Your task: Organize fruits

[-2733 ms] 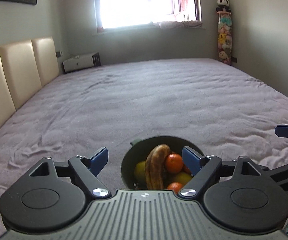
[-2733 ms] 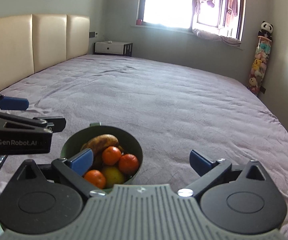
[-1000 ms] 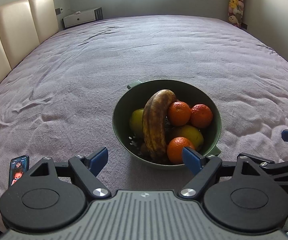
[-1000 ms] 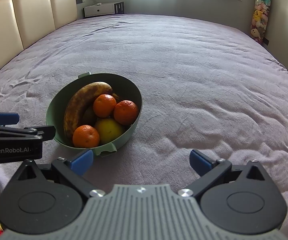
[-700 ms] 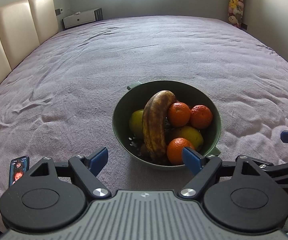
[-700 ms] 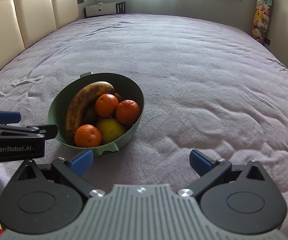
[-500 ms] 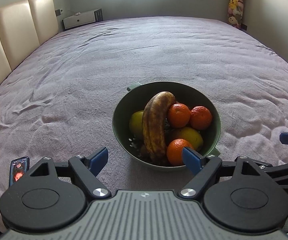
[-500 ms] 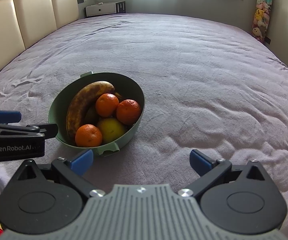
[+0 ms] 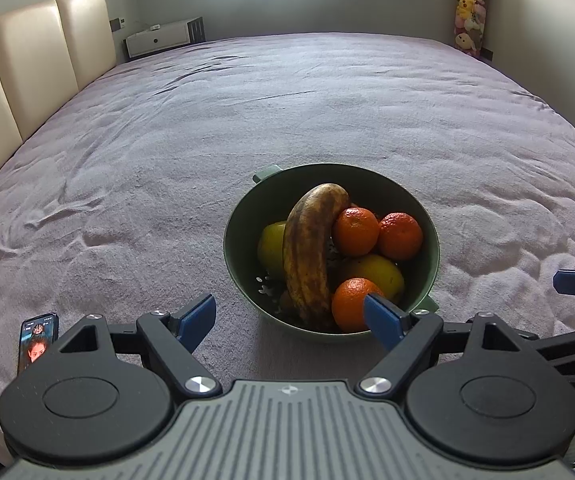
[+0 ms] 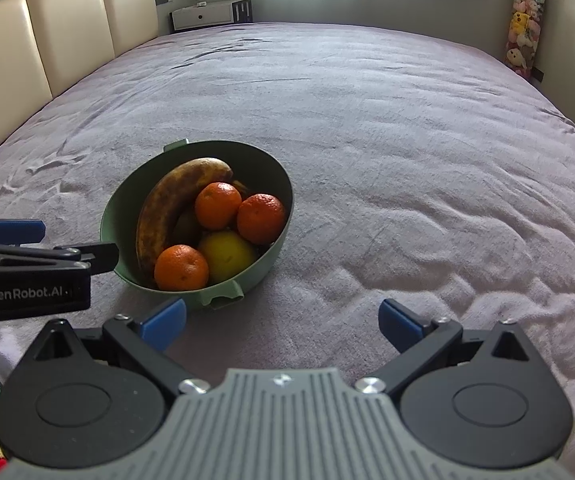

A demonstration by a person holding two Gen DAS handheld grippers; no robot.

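A green bowl (image 9: 383, 178) (image 10: 271, 172) sits on the purple bedspread near the front edge. In it lie a brown-spotted banana (image 9: 311, 248) (image 10: 171, 204), three oranges (image 9: 355, 231) (image 10: 181, 267), a yellow lemon (image 9: 379, 270) (image 10: 227, 254) and a yellow-green fruit (image 9: 271, 246). My left gripper (image 9: 289, 318) is open and empty, just in front of the bowl, its right fingertip over the near rim. My right gripper (image 10: 283, 322) is open and empty, in front of and to the right of the bowl.
A phone (image 9: 37, 338) lies on the bed at the front left. A cream headboard (image 9: 27, 60) runs along the left. A white nightstand (image 9: 159, 38) stands at the far corner. Plush toys (image 9: 469, 24) hang at the far right wall.
Both grippers tilted down from facing the window to looking at the bowl. In the last second they drew back slightly; the bowl sits a little lower in view. Jaws stayed open.
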